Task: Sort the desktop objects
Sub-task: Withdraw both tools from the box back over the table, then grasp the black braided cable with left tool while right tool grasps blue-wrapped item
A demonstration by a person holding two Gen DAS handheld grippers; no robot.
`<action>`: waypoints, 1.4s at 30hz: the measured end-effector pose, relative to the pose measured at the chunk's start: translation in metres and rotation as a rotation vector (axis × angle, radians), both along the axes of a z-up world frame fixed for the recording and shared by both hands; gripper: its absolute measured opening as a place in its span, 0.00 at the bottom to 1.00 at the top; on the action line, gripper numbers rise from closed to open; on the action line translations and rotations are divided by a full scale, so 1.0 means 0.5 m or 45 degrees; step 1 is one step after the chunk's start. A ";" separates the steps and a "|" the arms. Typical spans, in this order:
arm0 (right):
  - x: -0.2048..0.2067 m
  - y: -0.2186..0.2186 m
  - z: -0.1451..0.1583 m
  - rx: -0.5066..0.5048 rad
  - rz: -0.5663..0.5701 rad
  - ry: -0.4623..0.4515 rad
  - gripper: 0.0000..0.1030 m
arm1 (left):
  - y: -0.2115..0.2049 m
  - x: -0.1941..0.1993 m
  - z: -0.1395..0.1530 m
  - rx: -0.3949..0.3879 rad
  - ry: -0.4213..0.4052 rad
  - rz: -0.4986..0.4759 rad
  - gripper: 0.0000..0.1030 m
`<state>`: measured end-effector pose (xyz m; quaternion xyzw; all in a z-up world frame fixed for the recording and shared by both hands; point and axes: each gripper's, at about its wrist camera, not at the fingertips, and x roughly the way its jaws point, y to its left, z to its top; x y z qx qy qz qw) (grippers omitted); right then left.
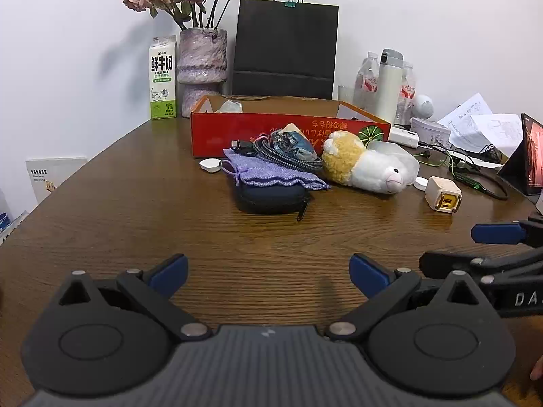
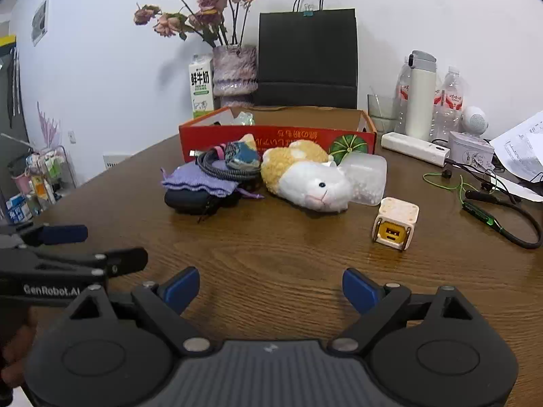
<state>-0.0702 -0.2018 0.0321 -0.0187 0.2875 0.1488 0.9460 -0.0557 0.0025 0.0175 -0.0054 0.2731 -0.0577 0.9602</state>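
- Left gripper [image 1: 268,273]: jaws spread wide, nothing between them, hovering over bare wooden table [image 1: 135,203].
- Right gripper [image 2: 270,290]: also wide apart and empty, just right of it.
- Plush toy [image 2: 305,179], cube charger [image 2: 395,222] and black pouch [image 1: 271,198] lie farther off, before the red box [image 1: 288,129].

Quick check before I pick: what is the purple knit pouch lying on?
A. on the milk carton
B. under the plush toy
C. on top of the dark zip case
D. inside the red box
C: the purple knit pouch is draped over the dark zip case, in front of the red box and beside the plush toy.
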 end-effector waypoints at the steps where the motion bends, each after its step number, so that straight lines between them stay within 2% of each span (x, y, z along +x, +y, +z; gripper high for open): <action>1: 0.001 0.002 -0.002 -0.002 0.003 0.002 0.88 | 0.000 0.002 -0.001 -0.002 0.009 -0.001 1.00; 10: 0.022 -0.007 0.000 -0.003 -0.012 0.004 0.88 | 0.001 0.022 -0.001 -0.037 0.021 -0.005 1.00; 13: 0.046 -0.021 0.011 -0.043 -0.068 -0.017 0.88 | -0.001 0.037 0.001 -0.022 0.016 -0.001 1.00; 18: 0.110 -0.064 0.022 -0.040 -0.186 -0.017 0.88 | 0.003 0.068 0.013 -0.031 -0.020 0.002 1.00; 23: 0.173 -0.101 0.026 -0.052 -0.303 -0.028 0.88 | -0.005 0.137 0.050 -0.033 -0.105 0.005 1.00; 25: 0.196 -0.108 0.022 -0.064 -0.321 -0.017 0.88 | -0.015 0.182 0.061 -0.027 -0.098 0.008 1.00; 27: 0.216 -0.112 0.018 -0.065 -0.331 -0.001 0.86 | -0.021 0.233 0.070 -0.036 -0.082 -0.001 0.98; 29: 0.225 -0.112 0.020 -0.069 -0.326 -0.012 0.86 | -0.021 0.276 0.077 -0.048 -0.078 0.013 0.90; 31: 0.221 -0.108 0.031 -0.075 -0.303 -0.045 0.82 | -0.020 0.309 0.087 -0.068 -0.071 0.018 0.87; 32: 0.215 -0.106 0.040 -0.071 -0.292 -0.074 0.78 | -0.020 0.320 0.090 -0.085 -0.071 -0.005 0.87; 33: 0.208 -0.103 0.050 -0.063 -0.275 -0.114 0.78 | -0.020 0.332 0.092 -0.096 -0.069 -0.039 0.87; 35: 0.199 -0.089 0.075 -0.024 -0.182 -0.183 0.77 | -0.019 0.346 0.091 -0.048 -0.051 -0.012 0.84; 37: 0.214 -0.066 0.097 0.042 -0.038 -0.180 0.73 | 0.002 0.342 0.086 -0.032 -0.044 0.066 0.82; 39: 0.245 -0.030 0.108 0.083 0.111 -0.162 0.68 | 0.035 0.329 0.073 -0.116 -0.002 0.082 0.80; 42: 0.318 0.045 0.102 0.015 0.338 -0.149 0.63 | 0.066 0.318 0.060 -0.189 0.071 0.084 0.72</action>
